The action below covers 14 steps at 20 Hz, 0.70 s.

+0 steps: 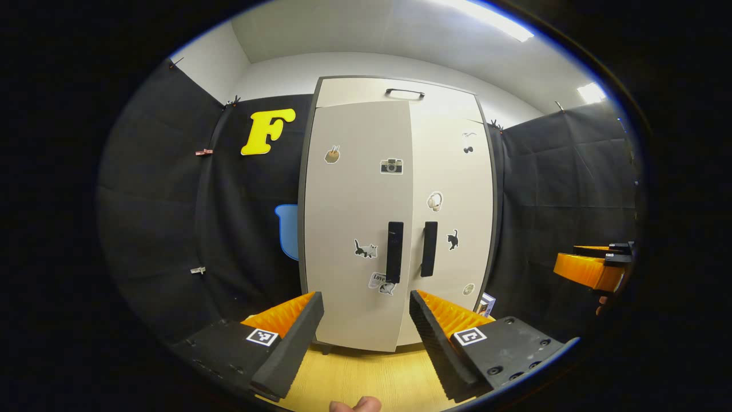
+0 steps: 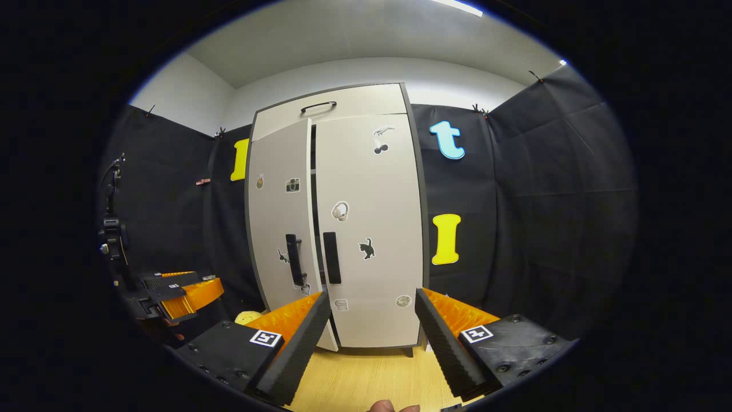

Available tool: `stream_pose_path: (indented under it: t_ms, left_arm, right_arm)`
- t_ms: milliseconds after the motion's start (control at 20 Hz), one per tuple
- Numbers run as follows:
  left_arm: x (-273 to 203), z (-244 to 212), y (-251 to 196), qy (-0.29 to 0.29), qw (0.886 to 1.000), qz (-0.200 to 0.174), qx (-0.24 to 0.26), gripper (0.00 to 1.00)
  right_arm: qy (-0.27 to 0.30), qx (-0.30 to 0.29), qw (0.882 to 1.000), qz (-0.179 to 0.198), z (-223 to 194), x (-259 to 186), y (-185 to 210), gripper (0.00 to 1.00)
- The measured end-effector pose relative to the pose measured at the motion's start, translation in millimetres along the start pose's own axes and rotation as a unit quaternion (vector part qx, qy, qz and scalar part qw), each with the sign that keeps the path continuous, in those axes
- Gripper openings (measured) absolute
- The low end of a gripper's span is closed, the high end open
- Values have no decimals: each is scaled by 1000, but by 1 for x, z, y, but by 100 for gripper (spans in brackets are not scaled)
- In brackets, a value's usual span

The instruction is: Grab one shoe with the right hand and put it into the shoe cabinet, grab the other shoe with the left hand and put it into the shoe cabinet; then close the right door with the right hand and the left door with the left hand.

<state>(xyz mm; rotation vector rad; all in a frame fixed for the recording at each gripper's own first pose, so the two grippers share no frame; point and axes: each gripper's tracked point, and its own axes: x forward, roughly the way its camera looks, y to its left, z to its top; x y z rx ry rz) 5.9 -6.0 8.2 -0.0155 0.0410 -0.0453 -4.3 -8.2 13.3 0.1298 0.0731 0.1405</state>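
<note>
**Both grippers wide open before a nearly shut cabinet**

The shoe cabinet [image 1: 394, 212] stands tall against the black cloth wall, a smooth, matte, pale beige box with a dark frame and a slim dark handle on its top panel [image 1: 405, 92]. Its two flat doors each carry a long black bar handle near the middle seam, and small stickers are scattered across both: a camera, cats, headphones, cherries. The floor [image 1: 366, 377] in front is light wood with a fine grain.

In the left gripper view, the left gripper [image 1: 366, 320] hangs with its ridged, wedge-shaped fingers spread wide and nothing between them. The cabinet sits straight ahead beyond the fingertips, apart from them. The left door [image 1: 357, 223] stands slightly proud of the right door [image 1: 454, 217]. The right gripper [image 1: 592, 266] shows at the far right edge, well off to the side of the cabinet.

In the right gripper view, the right gripper [image 2: 372, 320] is likewise spread open and empty. The left door [image 2: 280, 229] is ajar, with a dark gap along the seam, while the right door [image 2: 372, 229] lies flush. The left gripper [image 2: 183, 294] shows low on the left. Something small and yellow [image 2: 250, 316] sits on the floor beside the cabinet's foot; I cannot tell what it is.
</note>
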Motion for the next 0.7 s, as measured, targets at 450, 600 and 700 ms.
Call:
stream_pose_path:
  t_ms: [450, 600, 700]
  left_arm:
    - [-17, 1, -9, -4, 1000, -19, 13, 95]
    - [-18, 1, -7, -4, 1000, -19, 12, 95]
    - [-18, 1, -7, -4, 1000, -20, 8, 95]
  right_arm:
    - [-2, 3, 1000, 1, 0, -5, 15, 98]
    - [-2, -2, 1000, -2, 0, -6, 16, 98]
    - [-3, -5, 1000, -3, 0, -7, 17, 98]
